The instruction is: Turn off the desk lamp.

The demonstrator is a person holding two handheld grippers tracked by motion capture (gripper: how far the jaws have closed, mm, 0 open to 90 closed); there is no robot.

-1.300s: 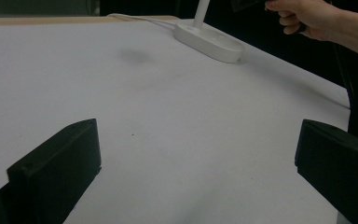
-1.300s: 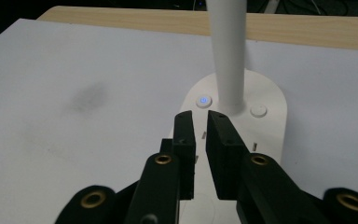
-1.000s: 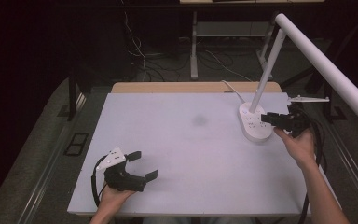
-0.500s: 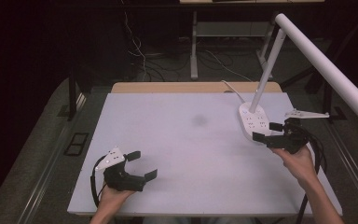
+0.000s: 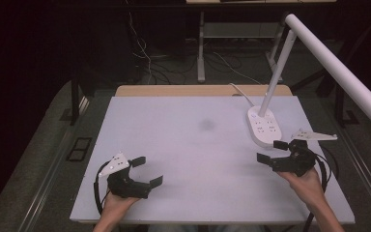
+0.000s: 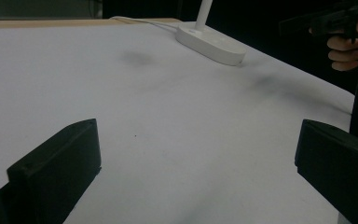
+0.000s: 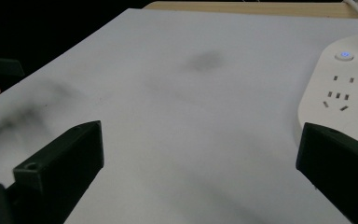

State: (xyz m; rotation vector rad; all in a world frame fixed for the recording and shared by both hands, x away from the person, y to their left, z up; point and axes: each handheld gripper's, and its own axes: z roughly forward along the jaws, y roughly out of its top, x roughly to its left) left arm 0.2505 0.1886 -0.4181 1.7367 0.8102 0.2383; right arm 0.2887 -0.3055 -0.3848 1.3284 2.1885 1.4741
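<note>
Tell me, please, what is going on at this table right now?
A person holds a gripper in each hand over a white table. The left gripper sits near the front left, the right gripper just in front of the base of a white desk lamp with sockets. Both have their fingers spread open and hold nothing. A small light glows on the lamp base.
</note>
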